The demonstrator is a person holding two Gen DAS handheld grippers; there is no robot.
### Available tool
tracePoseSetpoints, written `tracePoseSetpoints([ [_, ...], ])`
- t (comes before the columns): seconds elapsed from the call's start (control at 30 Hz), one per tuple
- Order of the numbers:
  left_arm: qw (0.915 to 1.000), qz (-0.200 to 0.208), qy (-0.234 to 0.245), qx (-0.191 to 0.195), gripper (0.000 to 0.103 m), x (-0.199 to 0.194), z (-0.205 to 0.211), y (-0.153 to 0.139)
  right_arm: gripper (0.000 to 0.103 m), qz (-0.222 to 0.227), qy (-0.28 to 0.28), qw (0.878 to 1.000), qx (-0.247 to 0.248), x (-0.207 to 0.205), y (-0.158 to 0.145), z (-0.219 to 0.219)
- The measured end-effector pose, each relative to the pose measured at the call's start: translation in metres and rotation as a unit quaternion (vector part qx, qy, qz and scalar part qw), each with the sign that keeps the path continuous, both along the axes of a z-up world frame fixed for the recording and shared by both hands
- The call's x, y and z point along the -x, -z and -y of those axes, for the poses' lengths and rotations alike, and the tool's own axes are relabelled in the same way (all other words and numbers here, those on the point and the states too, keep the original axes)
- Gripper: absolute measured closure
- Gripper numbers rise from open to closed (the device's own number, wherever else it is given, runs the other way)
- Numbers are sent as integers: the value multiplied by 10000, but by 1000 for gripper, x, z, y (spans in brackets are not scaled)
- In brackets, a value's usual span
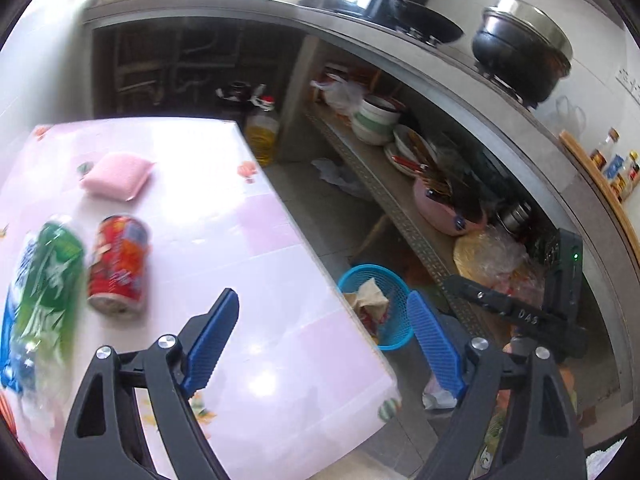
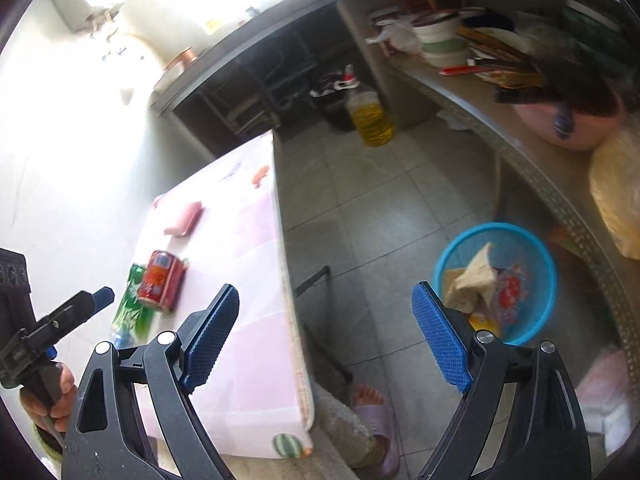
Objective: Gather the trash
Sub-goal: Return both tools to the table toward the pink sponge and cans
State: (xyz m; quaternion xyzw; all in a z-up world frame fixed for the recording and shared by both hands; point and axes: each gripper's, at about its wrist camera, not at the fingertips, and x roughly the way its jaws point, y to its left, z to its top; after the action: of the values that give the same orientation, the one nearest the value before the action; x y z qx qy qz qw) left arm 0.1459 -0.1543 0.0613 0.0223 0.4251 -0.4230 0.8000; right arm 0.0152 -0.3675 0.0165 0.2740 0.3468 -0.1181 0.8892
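Right now both of my tongs are spread wide and hold nothing. My left tongs (image 1: 322,332) hang above the near right corner of the tabletop (image 1: 256,248), which wears a pink cloth printed with fruit; one blue finger is over the cloth and the other is out past the edge, over the floor. My right tongs (image 2: 326,332) hang further right, one finger over the tabletop edge and the other over the floor tiles just beside the blue basket (image 2: 540,264).

On the tabletop lie 2 pieces of trash. The red can (image 1: 119,264) lies on its side, its long axis running from the near edge toward the far edge, with the silver end facing me. Just left of it, nearly parallel and close alongside, lies the green plastic bottle (image 1: 44,288), long axis running the same way; motion blur hides which end is the cap. Further back, apart from both, sits a pink sponge (image 1: 118,176).

The blue basket stands upright on the floor to the right of the tabletop, below a shelf, and it has crumpled brown paper (image 2: 474,280) and a red wrapper in it.
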Motion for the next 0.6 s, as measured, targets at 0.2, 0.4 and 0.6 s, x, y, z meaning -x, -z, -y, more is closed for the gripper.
tracePoseSetpoints([
  [0.2, 9990, 214, -378, -75, 19, 0, -43, -4, 19, -43, -453, 9989, 94, -20, -9, -23],
  [0.4, 9961, 381, -792, -110, 19, -2, -91, -6, 19, -93, -956, 9954, 29, -54, -9, -47],
  [0.6, 9924, 443, -1146, -23, 19, -15, -130, -5, 19, -159, -1410, 9899, 41, -88, -14, -76],
])
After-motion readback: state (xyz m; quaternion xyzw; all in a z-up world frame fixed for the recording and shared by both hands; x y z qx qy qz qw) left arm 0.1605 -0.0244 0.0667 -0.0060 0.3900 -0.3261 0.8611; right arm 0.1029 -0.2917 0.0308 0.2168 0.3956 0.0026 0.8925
